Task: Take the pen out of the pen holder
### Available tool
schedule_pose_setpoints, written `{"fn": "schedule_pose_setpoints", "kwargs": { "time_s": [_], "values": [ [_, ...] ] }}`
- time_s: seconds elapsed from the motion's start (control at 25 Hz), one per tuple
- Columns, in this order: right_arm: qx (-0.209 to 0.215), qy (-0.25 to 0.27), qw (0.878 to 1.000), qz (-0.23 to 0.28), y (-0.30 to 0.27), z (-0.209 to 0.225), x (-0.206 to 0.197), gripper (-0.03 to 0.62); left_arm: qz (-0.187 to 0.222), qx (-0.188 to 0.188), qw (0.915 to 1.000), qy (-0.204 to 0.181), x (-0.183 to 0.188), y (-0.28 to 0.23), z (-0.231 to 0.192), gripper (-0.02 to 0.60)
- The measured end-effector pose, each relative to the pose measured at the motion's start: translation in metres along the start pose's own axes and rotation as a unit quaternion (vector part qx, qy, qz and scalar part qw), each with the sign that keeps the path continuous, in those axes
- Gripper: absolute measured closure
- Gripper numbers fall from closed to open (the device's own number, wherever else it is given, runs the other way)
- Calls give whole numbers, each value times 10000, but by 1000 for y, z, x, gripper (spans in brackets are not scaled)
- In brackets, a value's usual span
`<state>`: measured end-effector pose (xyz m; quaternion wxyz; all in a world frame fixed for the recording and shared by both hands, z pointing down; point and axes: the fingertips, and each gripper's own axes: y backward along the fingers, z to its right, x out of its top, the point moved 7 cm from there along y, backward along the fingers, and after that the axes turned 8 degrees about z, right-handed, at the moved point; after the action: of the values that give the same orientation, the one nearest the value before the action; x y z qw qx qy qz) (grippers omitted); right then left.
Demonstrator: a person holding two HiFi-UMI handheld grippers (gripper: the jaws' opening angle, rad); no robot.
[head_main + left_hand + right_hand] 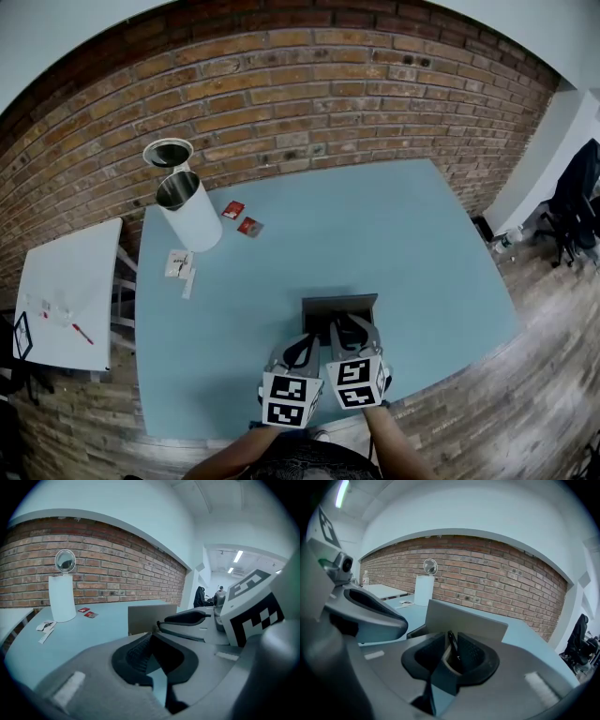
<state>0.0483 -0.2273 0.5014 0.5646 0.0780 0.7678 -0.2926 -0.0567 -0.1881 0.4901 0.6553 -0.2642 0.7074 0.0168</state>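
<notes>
At the far left a white side table [66, 281] stands apart from the teal counter [394, 225] and has no part in the job. On the counter's back left corner is a tall white canister [192, 220], with two red packets [242, 217] just beside it and some white paper scraps [180, 265] in front. All of these are well away from the work.

Near the front edge, the left claw [152, 651] has its jaws apart with only bare counter showing between them. It sits just beside the left front of the grey pen holder [339, 307]. It is probably parked there to steady the holder if it shifts, though I cannot tell whether it touches it.

The pen [453, 646] is dark and slim. It stands tilted inside the holder, with its top poking above the rim.

The right claw [451, 656] reaches over the holder's near wall with its jaws spread to either side of the pen. The pen leans close to the right-hand pad, and a gap shows on the other side, so no grip looks made yet. Straddling it this way lines the pads up for a squeeze and a straight lift clear of the rim.

At the far right, off the counter, a dark office chair [577, 202] sits on the wooden floor.
</notes>
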Motion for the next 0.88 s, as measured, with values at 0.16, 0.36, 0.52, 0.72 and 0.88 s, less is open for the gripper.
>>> {"fn": "schedule_pose_setpoints", "kwargs": {
  "time_s": [0.16,0.36,0.52,0.72,0.88],
  "values": [
    [-22,157,9998,-111,-9,-1,-5,511,-20,-48,10000,60,-3,-4,-5,583],
    [-99,342,9991,-232,-15,-2,-7,525,-37,-78,10000,39,-1,-4,-11,583],
    [-169,450,9986,-226,-15,-1,-4,533,-31,-106,9999,61,1,-4,-13,583],
    [-229,477,9986,38,-6,2,3,545,-9,-102,9999,9,2,-1,-11,583],
    [-286,388,9983,336,6,4,13,545,27,-118,9999,-31,4,3,-5,583]
  ]
}}
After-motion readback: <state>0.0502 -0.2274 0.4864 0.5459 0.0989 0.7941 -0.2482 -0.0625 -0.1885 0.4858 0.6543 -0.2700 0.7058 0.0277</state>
